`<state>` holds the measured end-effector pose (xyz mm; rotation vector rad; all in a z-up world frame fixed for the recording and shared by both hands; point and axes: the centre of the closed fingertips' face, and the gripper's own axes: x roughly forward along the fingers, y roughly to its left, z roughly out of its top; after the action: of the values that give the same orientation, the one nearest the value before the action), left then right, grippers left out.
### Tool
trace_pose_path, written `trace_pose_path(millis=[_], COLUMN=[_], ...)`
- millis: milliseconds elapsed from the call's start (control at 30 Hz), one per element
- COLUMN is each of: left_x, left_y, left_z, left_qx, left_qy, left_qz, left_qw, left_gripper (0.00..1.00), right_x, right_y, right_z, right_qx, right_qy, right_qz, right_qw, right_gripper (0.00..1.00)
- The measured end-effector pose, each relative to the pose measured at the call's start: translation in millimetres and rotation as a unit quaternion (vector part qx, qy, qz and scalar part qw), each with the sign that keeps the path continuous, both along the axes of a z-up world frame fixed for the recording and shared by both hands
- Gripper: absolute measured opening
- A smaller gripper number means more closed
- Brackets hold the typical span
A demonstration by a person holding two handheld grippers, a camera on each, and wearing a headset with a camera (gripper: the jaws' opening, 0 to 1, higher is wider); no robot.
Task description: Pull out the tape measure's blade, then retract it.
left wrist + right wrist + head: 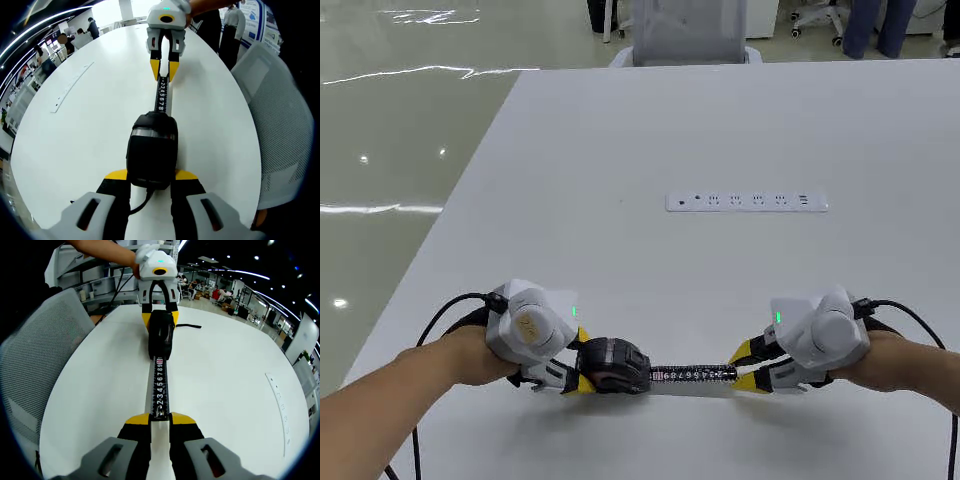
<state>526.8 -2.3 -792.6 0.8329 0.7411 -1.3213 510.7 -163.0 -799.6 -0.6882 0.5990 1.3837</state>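
Note:
A black tape measure [614, 363] lies on the white table near the front edge, its case held by my left gripper [582, 361], which is shut on it. The case [152, 148] fills the space between the yellow-tipped fingers in the left gripper view. A short length of numbered blade [692, 375] runs right from the case to my right gripper [746, 366], shut on the blade's end. In the right gripper view the blade [159, 392] stretches from the yellow fingertips to the case [161, 333], with the left gripper [157, 310] behind it. The right gripper [164, 66] faces the left gripper view.
A white power strip [747, 202] lies flat mid-table, well beyond the grippers. A grey mesh chair [688, 30] stands at the table's far edge. The table's left edge [430, 250] drops to a glossy floor. Cables trail from both grippers.

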Motion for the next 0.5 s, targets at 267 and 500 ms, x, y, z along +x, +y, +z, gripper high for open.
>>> trace_pose_path(millis=[267, 500], left_x=[-0.3, -0.9], left_y=[-0.4, -0.6], left_z=[0.4, 0.6], left_qx=[0.0, 0.001], left_qy=[0.0, 0.0], left_qz=[-0.001, -0.001], left_qw=[1.0, 1.0], left_gripper=[0.26, 0.26], right_x=[-0.3, -1.0], right_y=[-4.0, -8.1], right_z=[0.1, -0.2], right_qx=[-0.001, -0.002], right_qy=[0.0, 0.001], right_qz=[-0.001, -0.003], right_qw=[1.0, 1.0], right_gripper=[0.11, 0.11])
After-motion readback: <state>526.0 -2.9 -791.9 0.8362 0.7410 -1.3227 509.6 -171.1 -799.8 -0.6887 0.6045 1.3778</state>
